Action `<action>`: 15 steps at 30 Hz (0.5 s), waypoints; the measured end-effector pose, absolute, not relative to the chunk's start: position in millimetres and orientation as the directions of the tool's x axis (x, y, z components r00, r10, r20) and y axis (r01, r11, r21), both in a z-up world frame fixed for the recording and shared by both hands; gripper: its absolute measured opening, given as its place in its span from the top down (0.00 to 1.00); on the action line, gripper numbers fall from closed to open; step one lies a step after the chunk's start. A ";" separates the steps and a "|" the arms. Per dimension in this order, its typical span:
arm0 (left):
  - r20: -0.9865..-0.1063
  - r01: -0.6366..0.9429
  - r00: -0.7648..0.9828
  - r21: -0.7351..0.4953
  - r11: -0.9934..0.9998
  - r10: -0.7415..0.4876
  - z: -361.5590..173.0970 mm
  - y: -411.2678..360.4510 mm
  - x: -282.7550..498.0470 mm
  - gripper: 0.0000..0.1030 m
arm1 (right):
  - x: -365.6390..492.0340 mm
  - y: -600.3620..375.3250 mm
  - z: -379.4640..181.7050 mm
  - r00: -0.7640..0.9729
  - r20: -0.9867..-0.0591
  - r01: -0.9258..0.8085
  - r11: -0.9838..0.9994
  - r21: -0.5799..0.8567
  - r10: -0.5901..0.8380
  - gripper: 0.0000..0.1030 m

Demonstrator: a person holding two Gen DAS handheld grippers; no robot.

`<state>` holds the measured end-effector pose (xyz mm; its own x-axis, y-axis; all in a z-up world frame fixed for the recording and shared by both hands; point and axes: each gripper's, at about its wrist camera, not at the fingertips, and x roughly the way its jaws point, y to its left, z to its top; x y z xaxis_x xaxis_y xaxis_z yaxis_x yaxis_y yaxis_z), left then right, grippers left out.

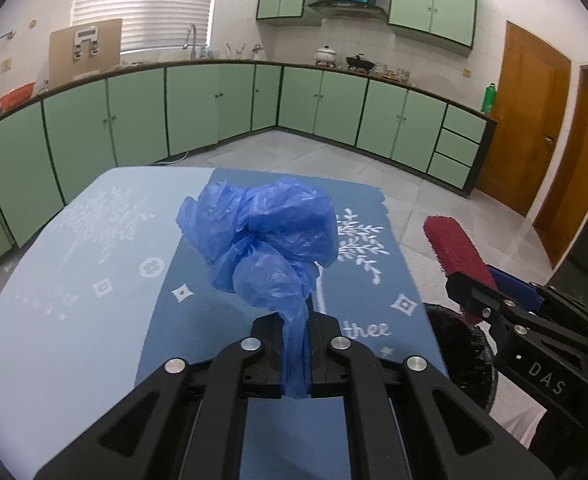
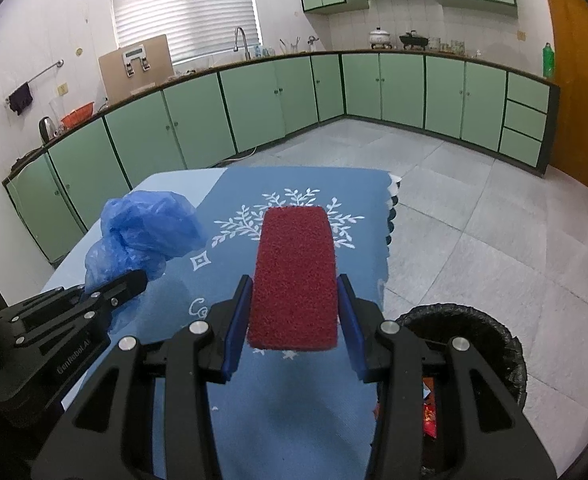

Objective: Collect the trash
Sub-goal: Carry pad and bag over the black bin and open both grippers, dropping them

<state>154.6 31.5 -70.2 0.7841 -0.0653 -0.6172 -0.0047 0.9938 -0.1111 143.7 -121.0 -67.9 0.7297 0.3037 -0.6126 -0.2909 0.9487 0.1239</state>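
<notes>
Blue plastic bag (image 1: 262, 236), one; red sponge (image 2: 294, 276), one.

Even, soft indoor light in both wrist views, with strong fisheye bending

Daylight comes through the slatted window blind (image 1: 144, 4), which is blown out to near white in both views. The pale floor tiles (image 2: 473, 216) carry a dull sheen, and the wooden door (image 1: 527, 120) reflects faintly on the floor below it. Shadows are weak and soft on the blue tablecloth (image 2: 305, 184). The counter line (image 1: 254, 63) bows into a curve, dark vignetting fills the corners, and a purple fringe edges the image circle. Far detail looks slightly soft; nothing is smeared.
</notes>
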 end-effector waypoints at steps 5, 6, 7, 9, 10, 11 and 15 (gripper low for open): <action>-0.603 0.035 0.792 -0.109 0.993 -0.094 -60.5 14.9 144.7 0.95 | 132.2 -134.1 -60.8 0.746 -0.598 -0.280 0.953 0.119 0.294 0.61; -0.599 0.044 0.794 -0.108 0.993 -0.101 -58.4 11.0 142.8 0.95 | 129.8 -137.7 -59.2 0.750 -0.595 -0.276 0.954 0.119 0.291 0.61; -0.596 0.054 0.796 -0.108 0.993 -0.109 -56.5 7.2 141.2 0.95 | 127.7 -141.5 -57.7 0.753 -0.592 -0.271 0.955 0.119 0.287 0.61; -0.591 0.069 0.798 -0.108 0.992 -0.120 -54.2 1.6 138.7 0.95 | 124.5 -148.5 -55.5 0.760 -0.586 -0.263 0.958 0.118 0.280 0.61; -0.589 0.077 0.798 -0.108 0.991 -0.126 -53.2 -1.7 137.6 0.95 | 122.6 -152.1 -54.7 0.764 -0.584 -0.258 0.959 0.116 0.276 0.61; -0.588 0.086 0.798 -0.107 0.990 -0.133 -52.7 -4.3 136.6 0.95 | 121.0 -155.8 -54.0 0.767 -0.582 -0.253 0.961 0.114 0.271 0.61; -0.580 0.125 0.798 -0.105 0.987 -0.163 -49.2 -21.5 133.0 0.95 | 114.7 -172.6 -51.7 0.779 -0.575 -0.229 0.967 0.109 0.249 0.61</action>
